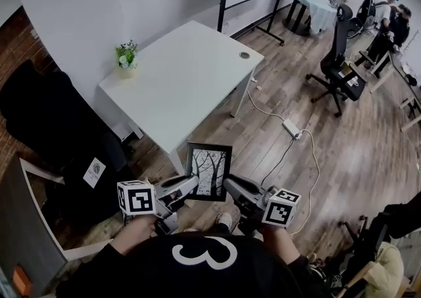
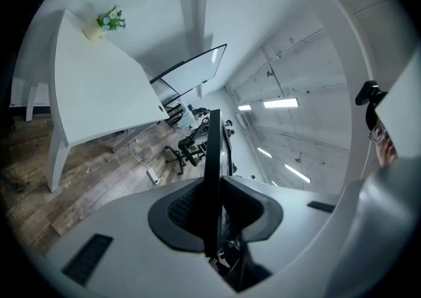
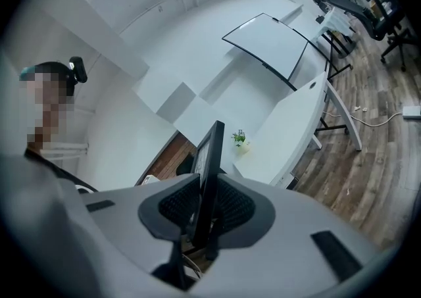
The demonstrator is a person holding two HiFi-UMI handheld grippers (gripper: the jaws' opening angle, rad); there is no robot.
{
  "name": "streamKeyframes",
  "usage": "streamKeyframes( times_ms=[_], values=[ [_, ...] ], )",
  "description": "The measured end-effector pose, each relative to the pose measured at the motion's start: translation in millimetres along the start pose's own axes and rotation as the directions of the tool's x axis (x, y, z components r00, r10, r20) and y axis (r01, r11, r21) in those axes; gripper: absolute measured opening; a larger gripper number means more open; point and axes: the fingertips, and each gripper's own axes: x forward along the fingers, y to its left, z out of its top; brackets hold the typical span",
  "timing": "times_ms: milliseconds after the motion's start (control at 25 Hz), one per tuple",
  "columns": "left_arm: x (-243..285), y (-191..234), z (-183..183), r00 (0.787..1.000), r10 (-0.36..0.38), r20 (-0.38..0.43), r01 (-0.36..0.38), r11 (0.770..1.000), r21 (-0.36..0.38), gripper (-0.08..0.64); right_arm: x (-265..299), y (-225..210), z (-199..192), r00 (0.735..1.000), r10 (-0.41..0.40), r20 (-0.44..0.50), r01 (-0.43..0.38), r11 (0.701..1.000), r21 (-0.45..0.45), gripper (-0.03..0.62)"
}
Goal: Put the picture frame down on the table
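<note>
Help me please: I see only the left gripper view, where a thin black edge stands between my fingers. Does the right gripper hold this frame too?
Observer: Yes, the right gripper is shut on the picture frame, at its opposite side.
Operator: Is the frame over the table already?
Observer: No, the head view shows it in the air before the white table, with wooden floor behind it.
Operator: Which way does the picture face?
Observer: Toward the person; it shows bare black trees.
</note>
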Motion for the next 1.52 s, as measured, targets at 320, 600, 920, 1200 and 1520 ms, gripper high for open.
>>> streamKeyframes(
  times_ms=[320,600,920,1200,1520],
  values=[
    [52.4,-3.8,1.7,1.000,0.002,-0.028,-0.002,1.000,-0.006,0.087,-28.0,-32.0,30.5,1.000,-0.015,0.022,0.014,1.000,0.015,0.086],
    [135.8,-22.3,11.8,0.997,0.029,-0.066,-0.028,0.999,0.025,0.087,-73.4,-79.1,82.8,0.998,-0.024,0.064,0.019,0.997,0.070,0.086],
    [182.9,-11.6,9.0,0.996,0.024,-0.080,-0.021,0.999,0.036,0.086,-95.2,-117.7,97.4,0.993,-0.078,0.091,0.069,0.993,0.099,0.086],
    [225.8,-7.7,5.5,0.992,0.022,-0.121,-0.024,1.000,-0.008,0.086,-117.6,-148.2,116.4,0.988,-0.110,0.107,0.094,0.985,0.143,0.084],
    [254.6,17.6,14.2,0.988,-0.026,-0.151,0.026,1.000,-0.002,0.086,-114.9,-184.8,125.5,0.980,-0.151,0.131,0.129,0.979,0.159,0.084]
  ],
)
